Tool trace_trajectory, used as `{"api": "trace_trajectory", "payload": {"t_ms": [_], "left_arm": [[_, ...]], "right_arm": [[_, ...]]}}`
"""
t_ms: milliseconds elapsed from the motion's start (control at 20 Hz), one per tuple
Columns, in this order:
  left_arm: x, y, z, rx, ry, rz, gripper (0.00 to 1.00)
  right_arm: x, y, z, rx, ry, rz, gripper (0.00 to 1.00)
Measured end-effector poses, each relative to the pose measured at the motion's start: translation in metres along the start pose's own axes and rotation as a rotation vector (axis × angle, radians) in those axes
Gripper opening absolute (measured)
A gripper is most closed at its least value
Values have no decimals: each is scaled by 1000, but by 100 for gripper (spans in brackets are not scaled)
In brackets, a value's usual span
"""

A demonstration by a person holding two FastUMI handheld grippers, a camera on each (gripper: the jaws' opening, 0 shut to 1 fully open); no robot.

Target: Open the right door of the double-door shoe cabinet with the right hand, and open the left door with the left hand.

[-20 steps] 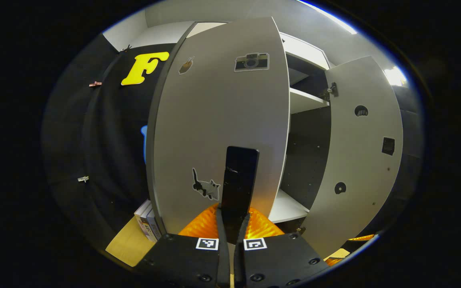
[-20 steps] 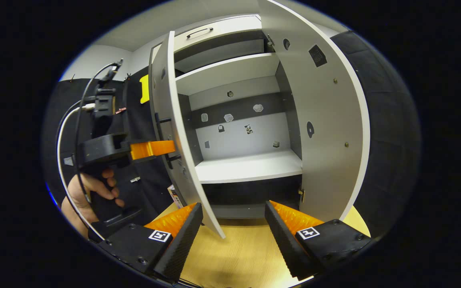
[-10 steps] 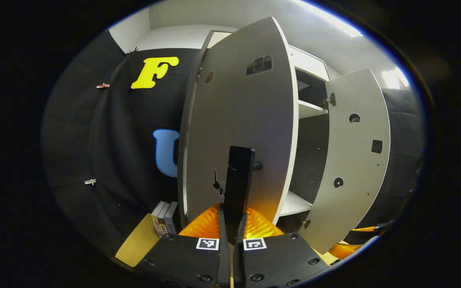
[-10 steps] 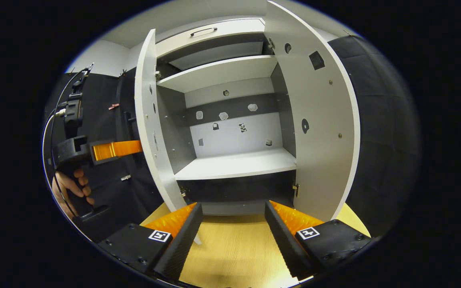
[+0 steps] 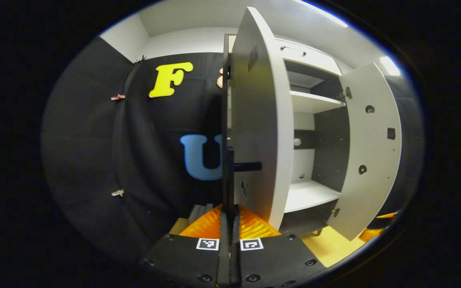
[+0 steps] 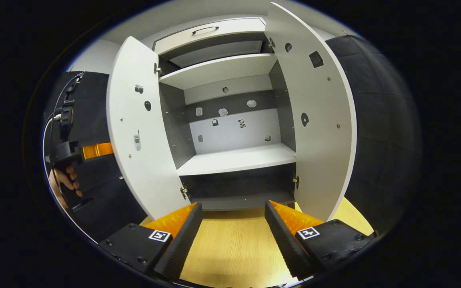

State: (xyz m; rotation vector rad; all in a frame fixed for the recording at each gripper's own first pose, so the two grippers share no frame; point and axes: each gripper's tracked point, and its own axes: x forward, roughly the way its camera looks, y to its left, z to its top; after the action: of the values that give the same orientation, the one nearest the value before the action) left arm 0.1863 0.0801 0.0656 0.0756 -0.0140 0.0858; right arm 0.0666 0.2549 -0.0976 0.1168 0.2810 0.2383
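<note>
Bright overhead light, sharp centre, strong fisheye bending, perhaps slight edge blur

Both doors swung wide; shelf reachable betw left door & right door.

In the right gripper view the left door hides the left gripper's fingertips; small stickers on the cabinet's back panel are unreadable.

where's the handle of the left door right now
In the left gripper view the black handle stands at centre, on the outer face of the left door, with the left gripper shut on its lower end.
</note>
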Motion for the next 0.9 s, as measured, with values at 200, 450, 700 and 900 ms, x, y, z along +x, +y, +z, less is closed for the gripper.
{"api": "trace_trajectory", "payload": {"t_ms": [200, 450, 700, 900], "left_arm": [[-5, 0, -1, -230, -1, -102, 5], [-12, 7, -6, -164, -2, -69, 5], [-64, 10, -9, -146, -4, -4, 6], [-83, -18, -16, -131, -9, -18, 21]], "right_arm": [[-1, 3, -2, 11, 10, 3, 98], [-5, 10, -3, 18, 11, 9, 98], [-6, -4, -15, -4, 40, -12, 98], [-3, -15, -8, -14, 33, -30, 98]]}}
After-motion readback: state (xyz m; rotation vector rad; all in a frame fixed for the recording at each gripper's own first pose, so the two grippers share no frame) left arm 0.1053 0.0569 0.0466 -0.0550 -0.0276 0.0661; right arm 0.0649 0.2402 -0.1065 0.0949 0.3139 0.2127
